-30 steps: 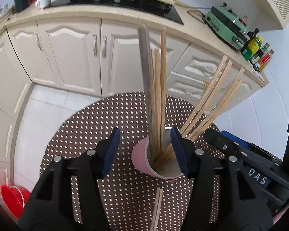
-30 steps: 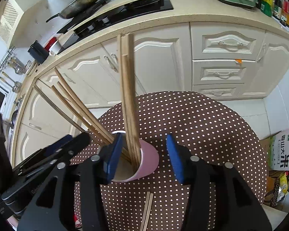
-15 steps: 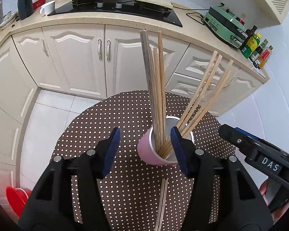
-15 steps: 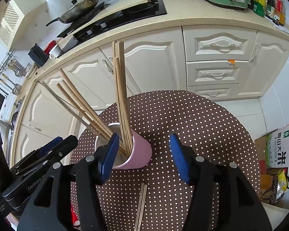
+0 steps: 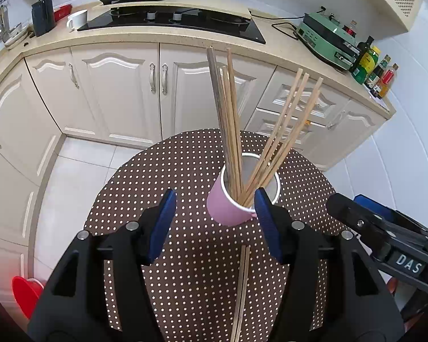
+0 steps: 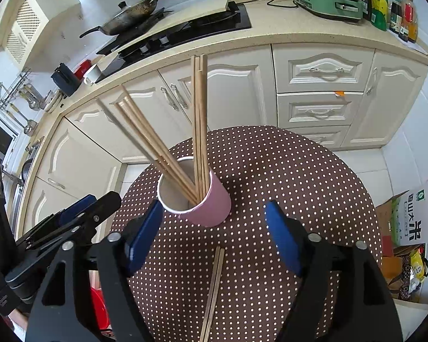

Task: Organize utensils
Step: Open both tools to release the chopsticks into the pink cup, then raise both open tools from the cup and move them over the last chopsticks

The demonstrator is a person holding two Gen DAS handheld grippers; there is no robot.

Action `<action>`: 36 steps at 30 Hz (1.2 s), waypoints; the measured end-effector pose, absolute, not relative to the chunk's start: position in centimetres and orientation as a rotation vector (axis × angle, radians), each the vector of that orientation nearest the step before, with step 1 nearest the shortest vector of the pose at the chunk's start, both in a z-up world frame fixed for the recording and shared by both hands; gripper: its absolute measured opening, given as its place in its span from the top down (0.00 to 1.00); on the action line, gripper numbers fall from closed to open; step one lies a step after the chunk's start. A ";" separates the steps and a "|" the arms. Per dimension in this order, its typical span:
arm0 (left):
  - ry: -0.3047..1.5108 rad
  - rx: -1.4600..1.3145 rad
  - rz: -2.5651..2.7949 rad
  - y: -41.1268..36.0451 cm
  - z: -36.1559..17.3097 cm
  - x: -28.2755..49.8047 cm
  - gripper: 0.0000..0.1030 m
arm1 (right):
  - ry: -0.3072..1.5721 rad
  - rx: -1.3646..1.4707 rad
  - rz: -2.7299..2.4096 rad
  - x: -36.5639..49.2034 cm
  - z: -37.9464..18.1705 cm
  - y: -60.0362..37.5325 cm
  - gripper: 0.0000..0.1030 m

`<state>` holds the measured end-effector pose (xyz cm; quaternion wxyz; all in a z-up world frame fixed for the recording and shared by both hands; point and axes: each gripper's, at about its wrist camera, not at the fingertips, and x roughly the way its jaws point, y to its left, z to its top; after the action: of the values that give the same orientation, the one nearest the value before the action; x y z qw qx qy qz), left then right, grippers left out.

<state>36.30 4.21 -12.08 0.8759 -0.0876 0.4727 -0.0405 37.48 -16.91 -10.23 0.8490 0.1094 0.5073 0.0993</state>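
Note:
A pink cup [image 5: 228, 208] stands on a round brown polka-dot table [image 5: 185, 270] and holds several wooden chopsticks [image 5: 228, 119] in two leaning bunches. It also shows in the right wrist view [image 6: 211, 208] with its chopsticks [image 6: 199, 119]. A loose pair of chopsticks [image 5: 241, 290] lies flat on the table in front of the cup, also in the right wrist view [image 6: 214, 287]. My left gripper [image 5: 214, 225] is open and empty, just short of the cup. My right gripper [image 6: 214, 233] is open and empty, also short of the cup.
White kitchen cabinets [image 5: 122, 91] and a counter with a black hob [image 5: 171, 20], a green appliance [image 5: 328, 40] and bottles [image 5: 376, 71] stand behind the table. A red bin [image 5: 25, 293] is on the floor at left. Boxes and bags [image 6: 408, 242] lie at right.
Both grippers have pulled back and up from the cup, which now sits farther ahead of the fingers. The cup and its chopsticks stay in place.

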 end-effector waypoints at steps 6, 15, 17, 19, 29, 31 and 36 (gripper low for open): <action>0.988 -0.169 -0.086 4.2 -12.2 34.5 0.39 | 1.067 0.230 0.189 35.8 -10.2 -16.9 0.16; 1.036 -0.145 -0.087 4.3 -14.3 32.2 0.34 | 1.147 0.237 0.142 33.9 -12.7 -17.0 0.12; 1.053 -0.144 -0.087 4.4 -15.0 31.7 0.34 | 1.176 0.225 0.132 33.5 -13.6 -17.0 0.12; 1.073 -0.144 -0.091 4.4 -15.7 31.3 0.34 | 1.205 0.214 0.115 33.1 -14.6 -17.0 0.12; 1.145 -0.118 -0.112 4.5 -19.0 29.4 0.33 | 1.299 0.193 0.069 30.9 -18.2 -16.7 0.12; 1.162 -0.115 -0.118 4.5 -19.6 29.3 0.33 | 1.319 0.179 0.055 30.7 -18.8 -16.5 0.12; 1.211 -0.099 -0.131 4.4 -21.4 28.8 0.33 | 1.364 0.166 0.037 30.0 -20.5 -15.9 0.12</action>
<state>28.85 4.44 -21.37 0.8190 -0.0463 0.5686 -0.0616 29.97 -15.88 -20.46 0.7729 0.0764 0.6296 0.0169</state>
